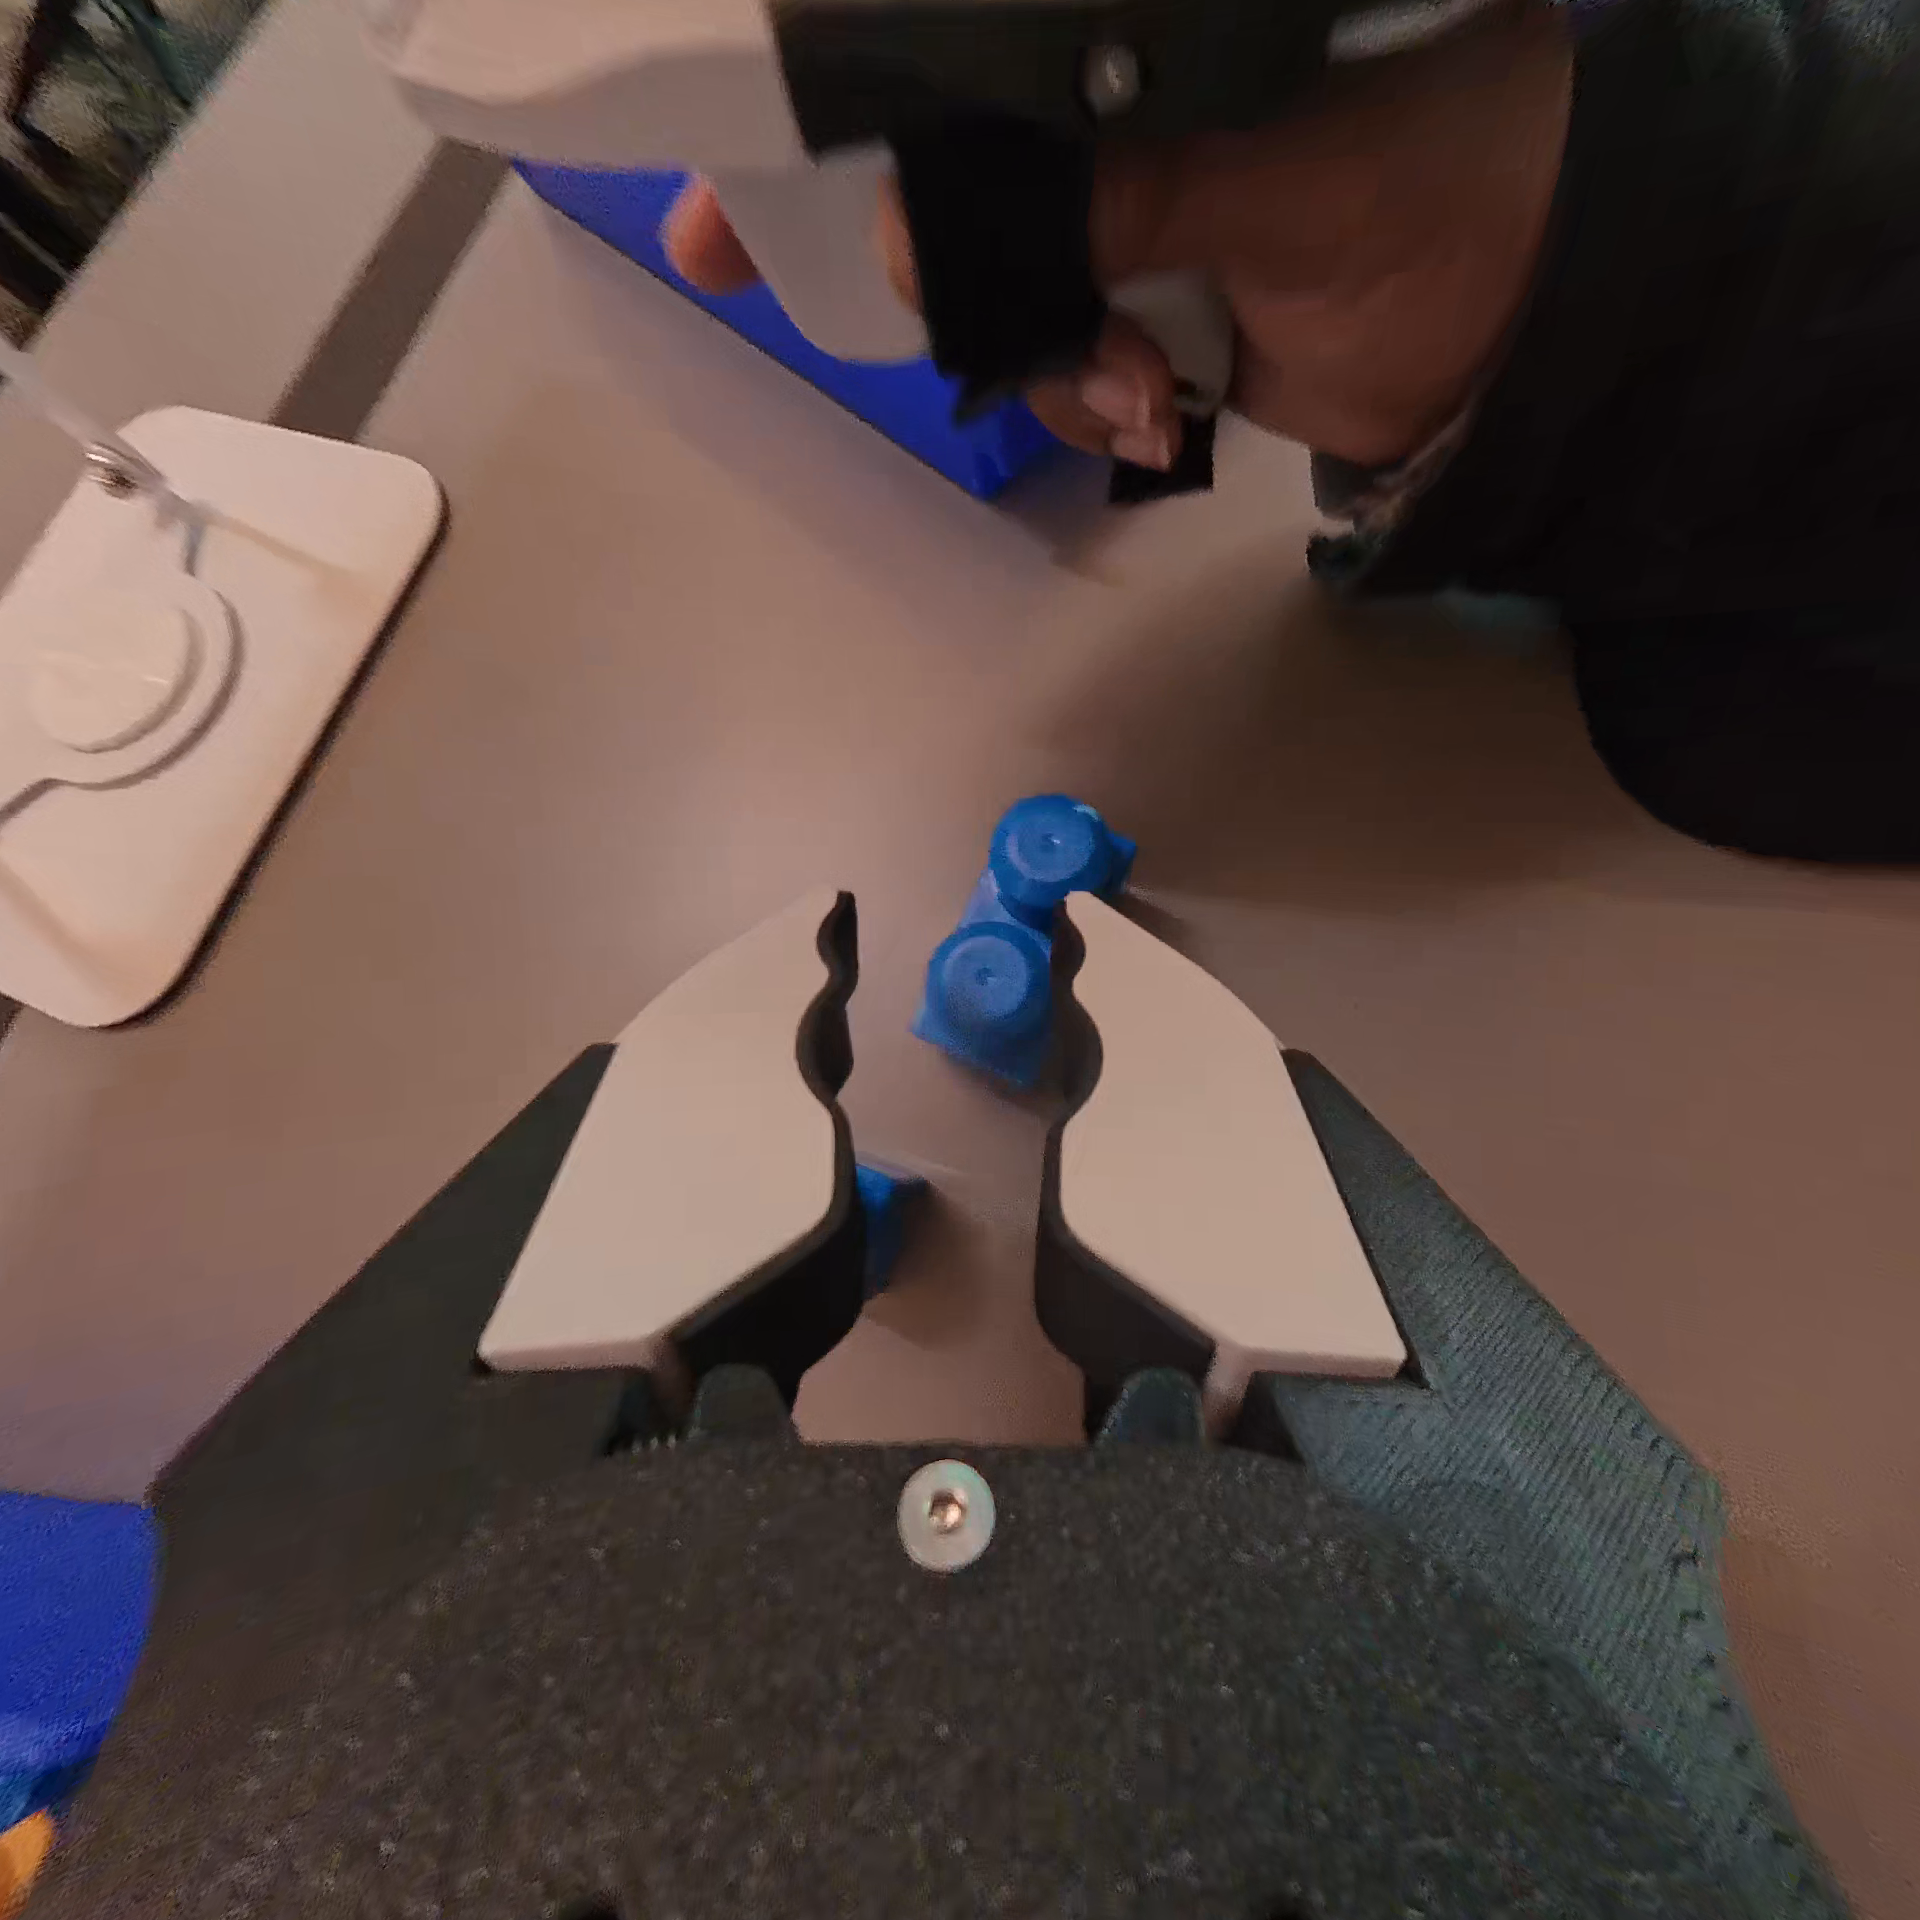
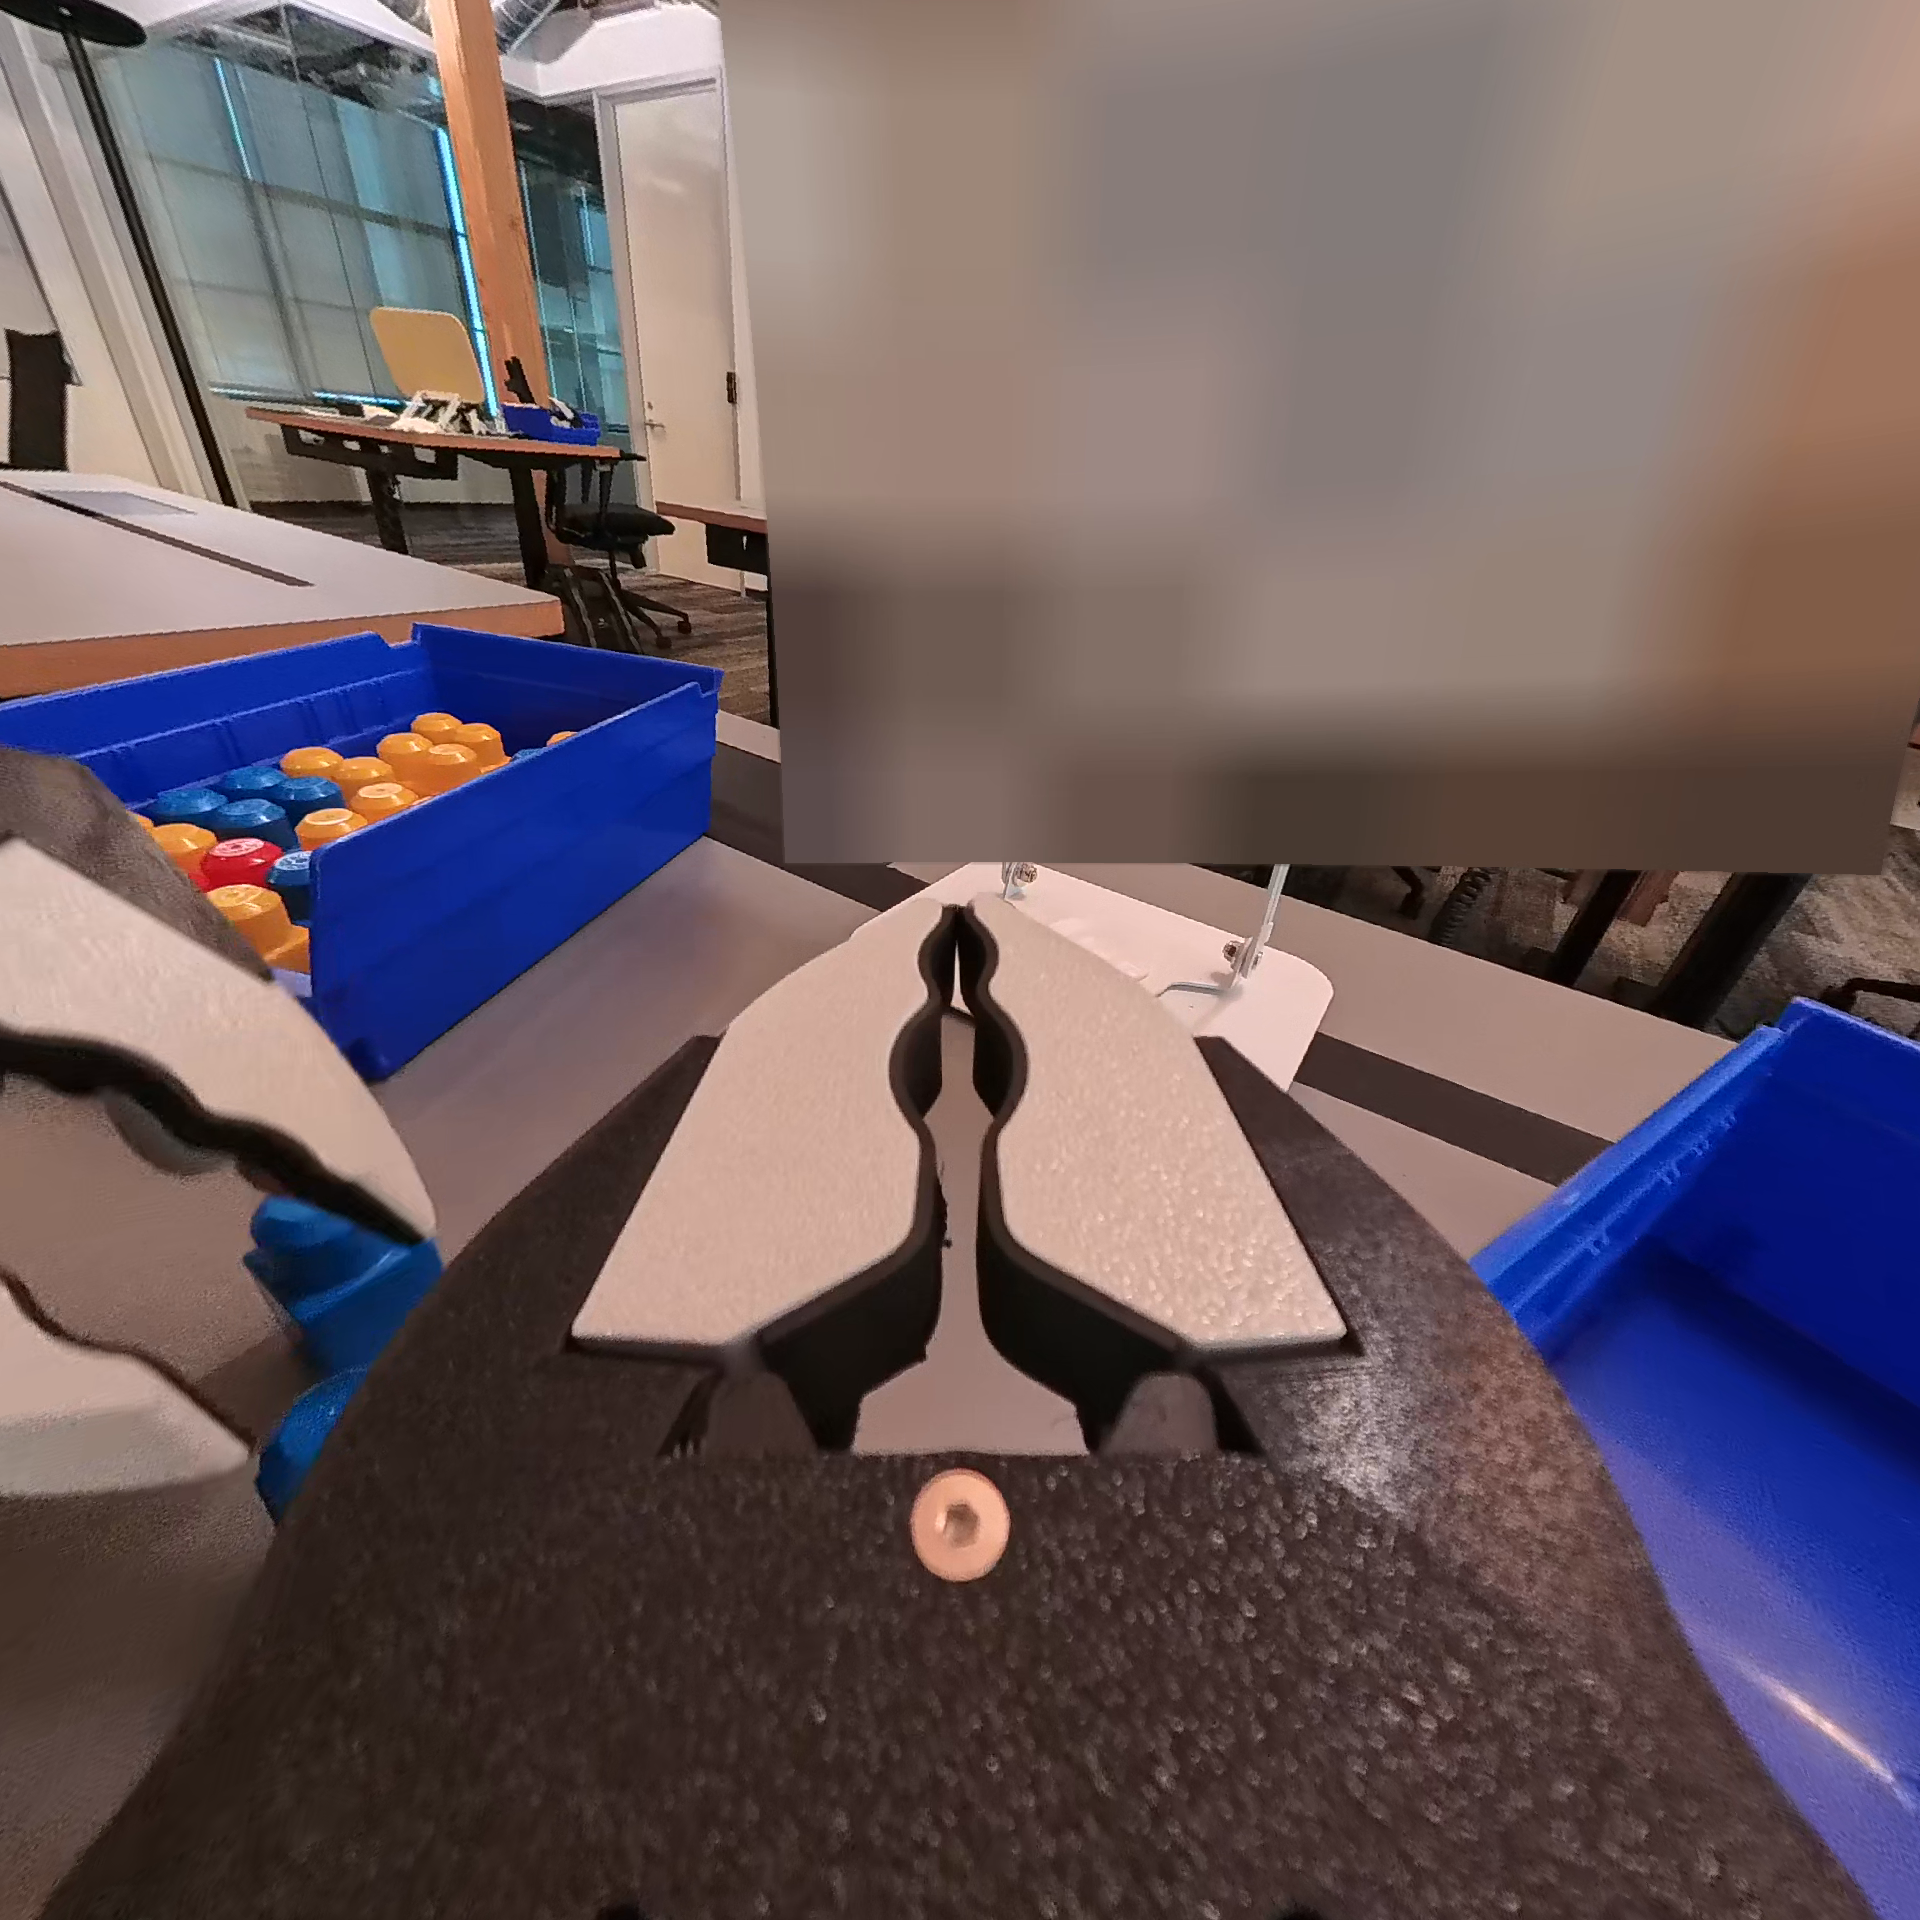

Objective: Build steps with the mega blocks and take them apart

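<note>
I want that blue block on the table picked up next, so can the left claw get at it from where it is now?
Probably yes. The left claw is open, and the blue block lies on the table between its fingertips, close against one finger. Nothing sits between them.

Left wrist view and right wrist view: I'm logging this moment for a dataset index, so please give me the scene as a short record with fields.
surface: grey table
left gripper: jaws open, lowered around a blue two-stud block, block close to one finger, contact unclear
right gripper: jaws shut, empty
block bin: blue, on the table, holds orange, blue and red blocks
second blue bin: contents not visible
white stand base: on the table, apart from the block
</note>
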The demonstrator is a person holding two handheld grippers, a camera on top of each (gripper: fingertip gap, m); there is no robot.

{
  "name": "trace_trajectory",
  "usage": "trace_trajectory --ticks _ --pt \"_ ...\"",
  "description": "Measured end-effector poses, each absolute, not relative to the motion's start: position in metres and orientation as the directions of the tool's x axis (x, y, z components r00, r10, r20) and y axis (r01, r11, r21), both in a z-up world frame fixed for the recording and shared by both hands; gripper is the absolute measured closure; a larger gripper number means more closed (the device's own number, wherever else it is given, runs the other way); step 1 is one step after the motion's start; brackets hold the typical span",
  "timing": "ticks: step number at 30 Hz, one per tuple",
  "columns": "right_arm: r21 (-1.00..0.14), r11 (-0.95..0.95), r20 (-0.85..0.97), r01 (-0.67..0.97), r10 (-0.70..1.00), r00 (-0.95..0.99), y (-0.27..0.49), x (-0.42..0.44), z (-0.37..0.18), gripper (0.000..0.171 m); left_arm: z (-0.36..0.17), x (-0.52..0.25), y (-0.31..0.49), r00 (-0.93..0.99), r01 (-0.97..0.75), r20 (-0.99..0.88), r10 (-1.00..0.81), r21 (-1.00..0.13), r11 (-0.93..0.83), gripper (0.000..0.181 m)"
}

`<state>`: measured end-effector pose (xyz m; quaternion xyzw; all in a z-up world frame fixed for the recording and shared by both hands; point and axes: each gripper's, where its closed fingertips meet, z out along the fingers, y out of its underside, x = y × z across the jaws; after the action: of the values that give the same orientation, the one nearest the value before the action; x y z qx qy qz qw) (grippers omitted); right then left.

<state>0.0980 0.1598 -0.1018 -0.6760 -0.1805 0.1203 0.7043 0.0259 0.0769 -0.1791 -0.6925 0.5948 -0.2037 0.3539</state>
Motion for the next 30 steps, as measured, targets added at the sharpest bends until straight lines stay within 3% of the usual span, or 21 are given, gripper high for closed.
trace_trajectory --ticks 5,15,21,23,30 --pt "-0.994 0.059 0.106 0.09 0.425 0.899 0.158 0.096 -0.101 0.171 -0.16 -0.001 0.096 0.309 -0.616 -0.142 -0.94 -0.783 -0.084 0.141" --pt "-0.992 0.047 0.124 0.115 0.455 0.882 0.158 0.09 -0.107 0.171 -0.212 -0.044 0.097 0.19 -0.754 -0.128 -0.973 -0.654 -0.061 0.125" --pt "-0.98 0.014 0.162 0.2 0.639 0.752 0.143 0.061 -0.118 0.17 -0.245 -0.037 0.1 0.171 -0.794 -0.136 -0.976 -0.605 -0.055 0.126" --pt "-0.97 -0.007 0.166 0.245 0.714 0.681 0.132 0.052 -0.124 0.166 -0.249 -0.036 0.101 0.173 -0.788 -0.133 -0.976 -0.613 -0.056 0.141" --pt "-0.84 -0.151 0.091 0.522 0.907 0.41 0.082 0.044 -0.169 0.134 -0.251 -0.036 0.103 0.196 -0.769 -0.111 -0.974 -0.634 -0.082 0.143"
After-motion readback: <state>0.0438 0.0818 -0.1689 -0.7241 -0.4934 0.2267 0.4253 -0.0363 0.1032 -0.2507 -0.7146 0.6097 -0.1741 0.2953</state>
